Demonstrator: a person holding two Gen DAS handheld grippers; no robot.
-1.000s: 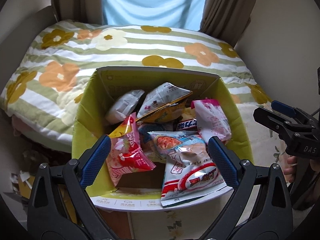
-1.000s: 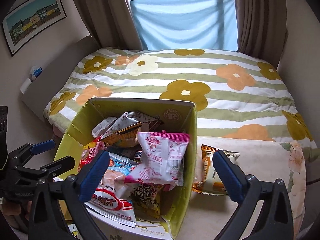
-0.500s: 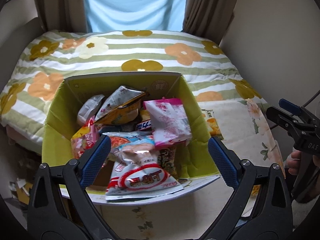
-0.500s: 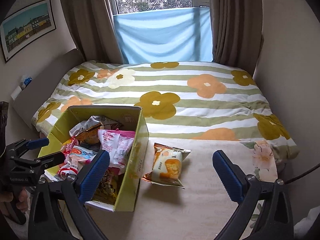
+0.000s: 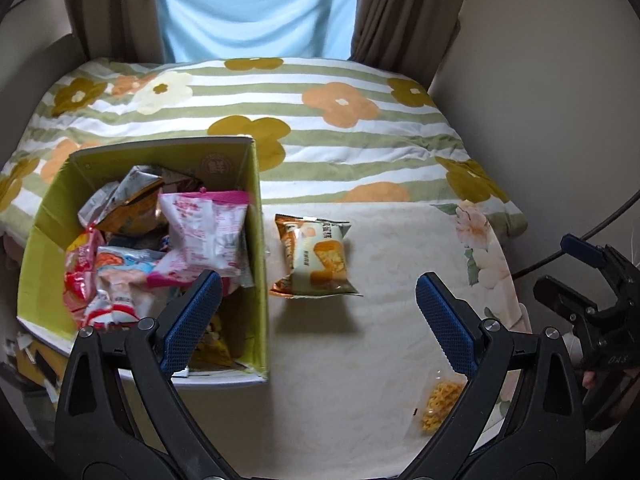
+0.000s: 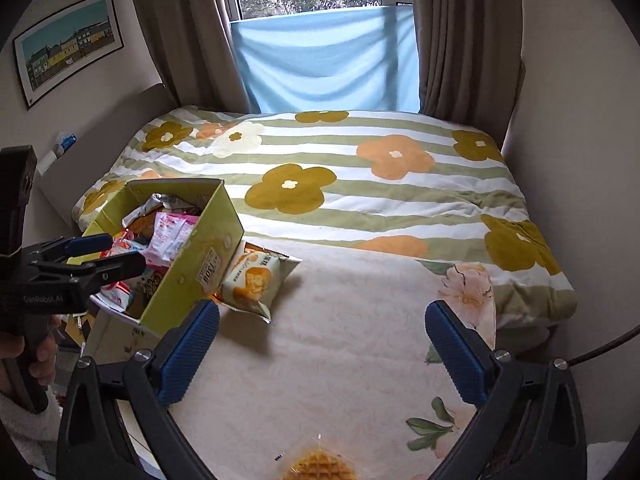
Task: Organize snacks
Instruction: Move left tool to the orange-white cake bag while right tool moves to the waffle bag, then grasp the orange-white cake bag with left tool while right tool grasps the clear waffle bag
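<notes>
A: Where are the snacks?
B: Most fill the yellow box (image 5: 256, 240); an orange packet (image 5: 316, 256) lies just right of it, a waffle pack (image 6: 320, 466) nearer.
A: The fingers?
B: Left gripper (image 5: 316, 320) and right gripper (image 6: 320, 348) both released, holding nothing.

Ahead-left of the left gripper (image 5: 316, 312): box (image 5: 256, 248) on the cloth (image 5: 384, 320), packets piled inside. Just right of the box wall, straight ahead: biscuit packet (image 5: 316, 256) flat on the cloth. Near-right, beside the right finger: waffle packet (image 5: 440, 404). Behind all: bed (image 5: 360, 140). Far right: right gripper (image 5: 576, 272).
</notes>
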